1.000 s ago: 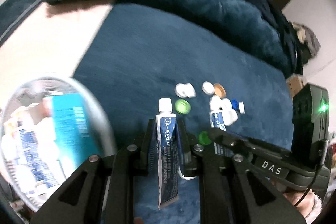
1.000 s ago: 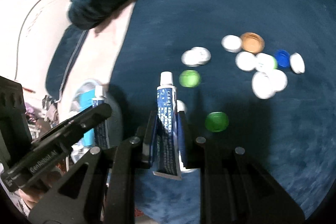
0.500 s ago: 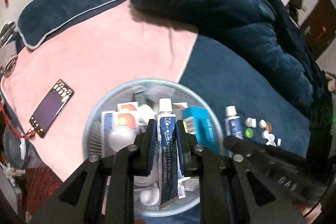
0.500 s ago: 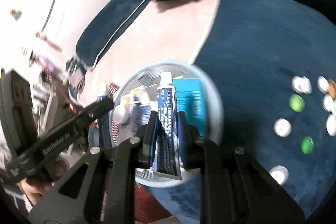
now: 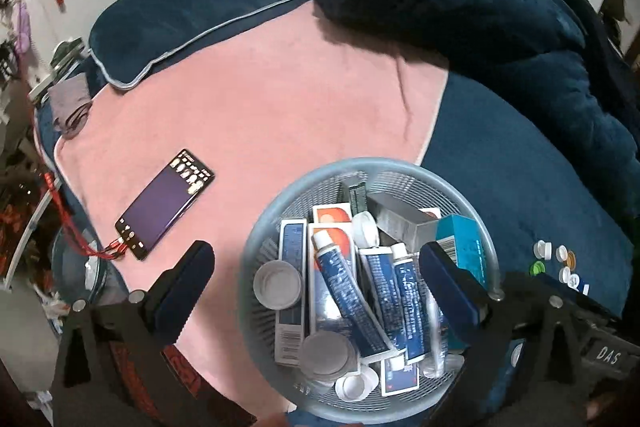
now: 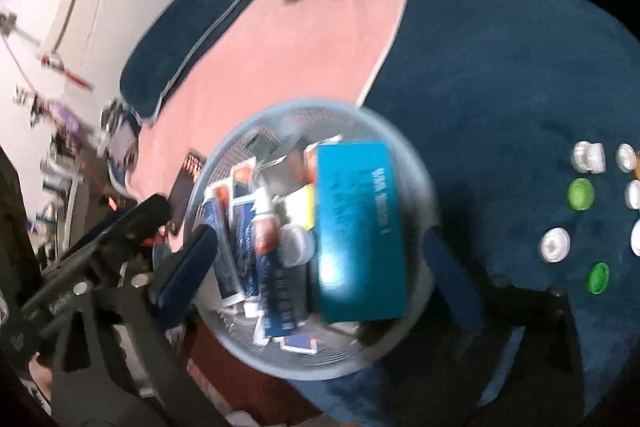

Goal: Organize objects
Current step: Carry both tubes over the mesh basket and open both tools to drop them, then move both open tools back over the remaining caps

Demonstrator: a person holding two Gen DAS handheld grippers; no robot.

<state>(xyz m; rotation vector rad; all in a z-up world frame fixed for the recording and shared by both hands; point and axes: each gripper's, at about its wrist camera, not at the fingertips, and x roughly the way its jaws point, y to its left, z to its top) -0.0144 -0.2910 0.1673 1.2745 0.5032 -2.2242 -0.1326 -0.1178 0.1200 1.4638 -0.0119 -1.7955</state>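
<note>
A round grey mesh basket (image 5: 360, 163) sits on the bed, filled with blue-and-white tubes (image 5: 344, 291), small boxes and jar lids. My left gripper (image 5: 316, 251) hangs over it with its jaws opening wide; no pad presses on anything and the tubes lie loose below. In the blurred right wrist view the basket (image 6: 304, 105) holds a teal box (image 6: 356, 227) and the same tubes (image 6: 276, 267). My right gripper (image 6: 320, 237) also has its jaws opening, with nothing gripped between them. The left gripper's black body (image 6: 100, 247) shows at the left of that view.
Several loose bottle caps (image 6: 554, 245), white and green (image 6: 580, 193), lie on the dark blue blanket (image 6: 500, 67) right of the basket. A phone (image 5: 164, 211) with a red cable lies on the pink towel (image 5: 260, 87). Blue pillows (image 5: 180, 19) and a heaped duvet (image 5: 480, 19) lie behind.
Both grippers carried a tube each from beside the caps to over the basket, then opened. The tubes have left the jaws and lie among the things in the basket.
</note>
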